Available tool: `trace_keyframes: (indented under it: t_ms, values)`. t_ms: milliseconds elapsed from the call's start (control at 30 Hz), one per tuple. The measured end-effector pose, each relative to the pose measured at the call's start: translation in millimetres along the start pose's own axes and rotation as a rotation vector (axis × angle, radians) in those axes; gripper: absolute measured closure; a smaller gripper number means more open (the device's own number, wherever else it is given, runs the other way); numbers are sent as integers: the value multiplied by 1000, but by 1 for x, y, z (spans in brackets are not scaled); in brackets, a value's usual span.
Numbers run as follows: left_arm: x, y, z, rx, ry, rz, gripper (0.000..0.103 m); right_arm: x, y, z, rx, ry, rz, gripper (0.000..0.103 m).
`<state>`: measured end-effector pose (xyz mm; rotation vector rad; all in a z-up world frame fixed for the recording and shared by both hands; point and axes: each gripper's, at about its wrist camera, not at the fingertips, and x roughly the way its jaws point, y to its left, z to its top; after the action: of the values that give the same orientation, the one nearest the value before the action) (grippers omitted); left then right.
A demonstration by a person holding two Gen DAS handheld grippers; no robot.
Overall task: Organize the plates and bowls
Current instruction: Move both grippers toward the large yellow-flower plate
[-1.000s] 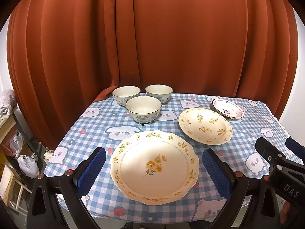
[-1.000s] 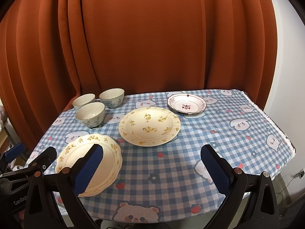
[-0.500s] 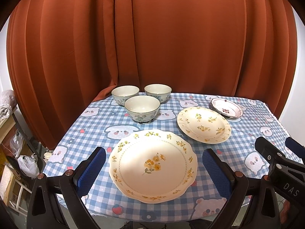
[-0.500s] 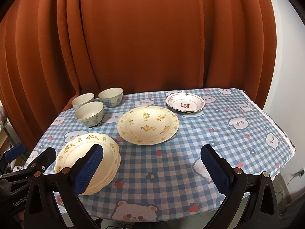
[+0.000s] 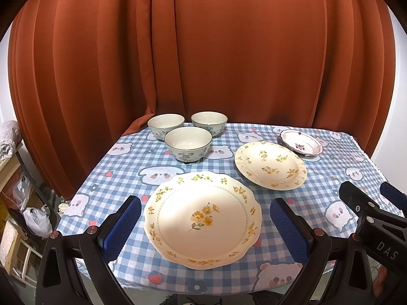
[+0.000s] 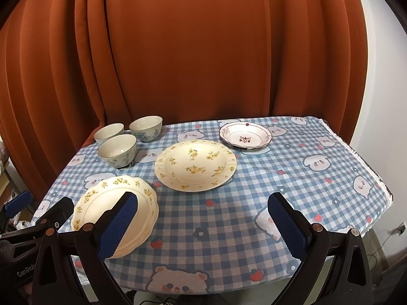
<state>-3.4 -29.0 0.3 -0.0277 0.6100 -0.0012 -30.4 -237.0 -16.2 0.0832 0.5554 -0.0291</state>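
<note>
Nearest the viewer, the left gripper (image 5: 202, 217) hangs with its jaws spread wide and nothing between them, its blue pads either side of the scalloped plate (image 5: 202, 219) that lies flat on the near left part of the surface (image 6: 229, 216). The right gripper (image 6: 202, 225) is likewise spread and empty, level and pointing across the checked cloth, over a bare patch to the right of that plate.

Nothing is stacked yet, so the step in hand is judged to be the first pick, most likely this near plate. To do it well, the left gripper should drop to the near rim and pinch it edge-on, one pad above and one below; a flat plate gives no other hold. The glaze looks slippery, so a deep bite and a level lift are wise.

Beyond it, near the middle, sits the round floral plate (image 6: 195, 164), apart from the scalloped one. At the far right is the small red-patterned dish (image 6: 245, 135), just beside the round plate's far edge. At the far left three bowls (image 5: 188, 143) stand upright in a tight cluster, not nested. Behind everything hangs a rust-coloured curtain (image 5: 203, 50).

Both grippers are held low, roughly parallel.
</note>
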Motion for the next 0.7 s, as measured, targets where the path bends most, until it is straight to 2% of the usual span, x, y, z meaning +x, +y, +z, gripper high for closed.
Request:
trace_keyframes:
  t_ms: [700]
  values:
    - [0,-1,-1,1,2,-2,2,1,1,1,-1,1,-1,0]
